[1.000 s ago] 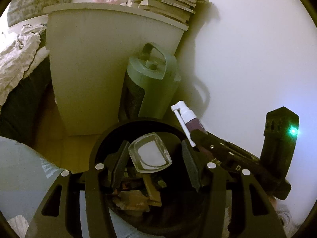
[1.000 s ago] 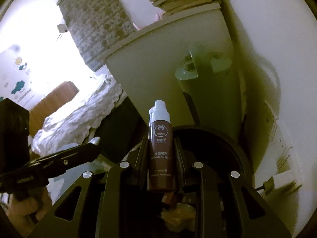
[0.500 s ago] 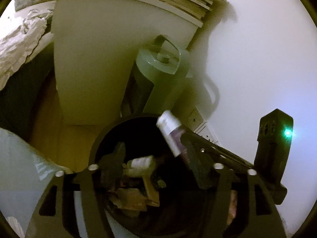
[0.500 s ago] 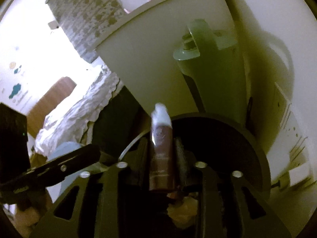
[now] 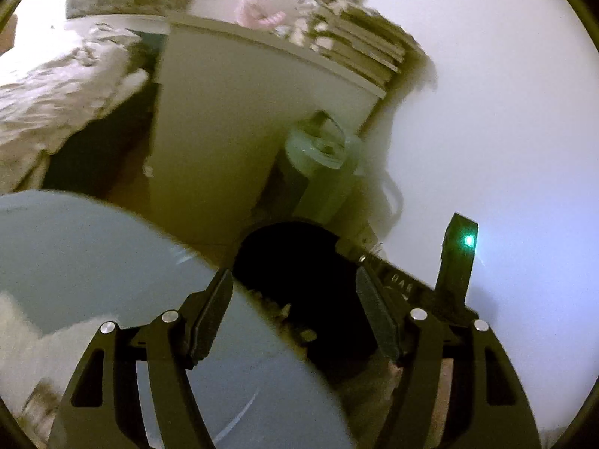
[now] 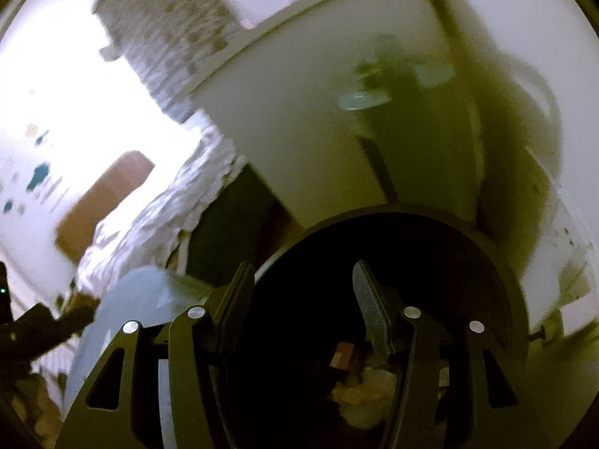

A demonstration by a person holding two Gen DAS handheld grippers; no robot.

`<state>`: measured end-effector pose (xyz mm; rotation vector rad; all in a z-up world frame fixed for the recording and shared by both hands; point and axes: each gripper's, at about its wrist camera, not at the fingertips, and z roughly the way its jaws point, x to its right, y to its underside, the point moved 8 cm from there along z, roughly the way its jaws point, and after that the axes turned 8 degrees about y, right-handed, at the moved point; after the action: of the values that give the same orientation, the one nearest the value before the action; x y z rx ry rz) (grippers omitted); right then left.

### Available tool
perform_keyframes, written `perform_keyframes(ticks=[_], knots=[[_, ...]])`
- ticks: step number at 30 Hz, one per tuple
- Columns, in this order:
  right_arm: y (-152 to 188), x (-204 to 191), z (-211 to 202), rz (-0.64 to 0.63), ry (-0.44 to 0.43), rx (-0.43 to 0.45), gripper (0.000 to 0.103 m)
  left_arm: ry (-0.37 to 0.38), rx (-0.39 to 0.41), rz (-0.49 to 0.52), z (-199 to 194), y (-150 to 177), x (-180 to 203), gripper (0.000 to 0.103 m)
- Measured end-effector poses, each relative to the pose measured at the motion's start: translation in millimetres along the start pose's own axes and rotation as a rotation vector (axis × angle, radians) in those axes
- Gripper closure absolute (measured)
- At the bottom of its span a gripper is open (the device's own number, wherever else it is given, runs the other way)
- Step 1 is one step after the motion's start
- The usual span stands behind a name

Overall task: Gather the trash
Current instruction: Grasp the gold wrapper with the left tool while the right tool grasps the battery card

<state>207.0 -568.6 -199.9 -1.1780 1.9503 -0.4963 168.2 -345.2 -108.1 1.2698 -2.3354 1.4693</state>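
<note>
The black trash bin point(image 6: 486, 262) sits right under my right gripper point(image 6: 301, 280). Its jaws are opening and nothing is between them. Inside the bin lie crumpled pale paper point(image 6: 363, 393) and a small reddish-brown piece point(image 6: 342, 353). In the left wrist view the bin point(image 5: 299, 258) is a dark opening beyond my left gripper point(image 5: 294, 299), which is open and empty and stands partly over a blue-grey round surface point(image 5: 112, 280). The right gripper point(image 5: 404, 284), with its green light, reaches over the bin's right rim.
A white cabinet point(image 5: 224, 131) with stacked books point(image 5: 355, 41) stands behind the bin. A green tower appliance point(image 5: 322, 164) is wedged between the cabinet and the white wall point(image 5: 505, 131). A bed with rumpled bedding point(image 6: 168, 217) lies to the left.
The clear plastic piece left my left gripper and dropped into the bin, and that gripper pulled back to the left. My right gripper's jaws spread and the brown spray bottle is gone from them.
</note>
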Motion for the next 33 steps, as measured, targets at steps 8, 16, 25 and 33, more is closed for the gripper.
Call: perform_keyframes(ticks=[8,16,25,33], knots=[[51,-118,-41,-0.321,-0.219,-0.023,0.026,-0.260,-0.015,-0.085,-131,68,-112,0.026],[149,-275,-49,-0.763,-0.335,-0.248,0.016,-0.299,-0.032,-0.183,-177,115,-178,0.027],[188,-328,13,-0.869,-0.204,-0.371,0.036,-0.264,-0.036,-0.174,-181,120,-182,0.027],[172,-317,25,-0.733,-0.232,-0.360,0.037,-0.240,-0.072,-0.140,-165,113,-173,0.026]])
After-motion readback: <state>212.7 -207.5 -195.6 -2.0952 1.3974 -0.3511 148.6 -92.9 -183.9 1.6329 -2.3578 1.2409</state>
